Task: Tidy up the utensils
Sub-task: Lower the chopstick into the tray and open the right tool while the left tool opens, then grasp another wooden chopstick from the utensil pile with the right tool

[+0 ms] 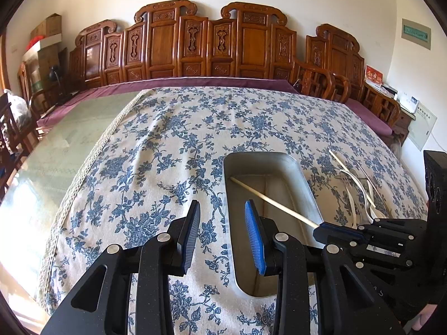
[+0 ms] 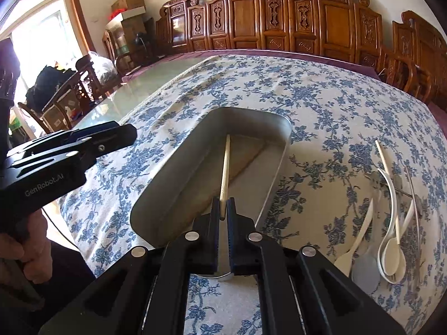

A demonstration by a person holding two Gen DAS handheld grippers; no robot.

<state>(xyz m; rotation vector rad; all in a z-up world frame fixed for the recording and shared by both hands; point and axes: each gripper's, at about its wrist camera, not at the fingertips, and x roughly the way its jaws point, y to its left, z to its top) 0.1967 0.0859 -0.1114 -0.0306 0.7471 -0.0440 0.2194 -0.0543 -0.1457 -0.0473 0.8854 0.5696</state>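
The chopstick point(image 2: 225, 167), pinched in the nearly closed right gripper point(image 2: 223, 209), was best lowered flat into the tray point(image 2: 167, 178); the left gripper point(image 1: 223, 234) was held part-open, empty.

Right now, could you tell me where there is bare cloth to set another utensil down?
Free: the floral tablecloth beyond the metal tray, up to the purple edging, and the strip between tray and utensil pile. Crowded: the pile of spoons and chopsticks right of the tray. The right gripper holds a chopstick over the tray.
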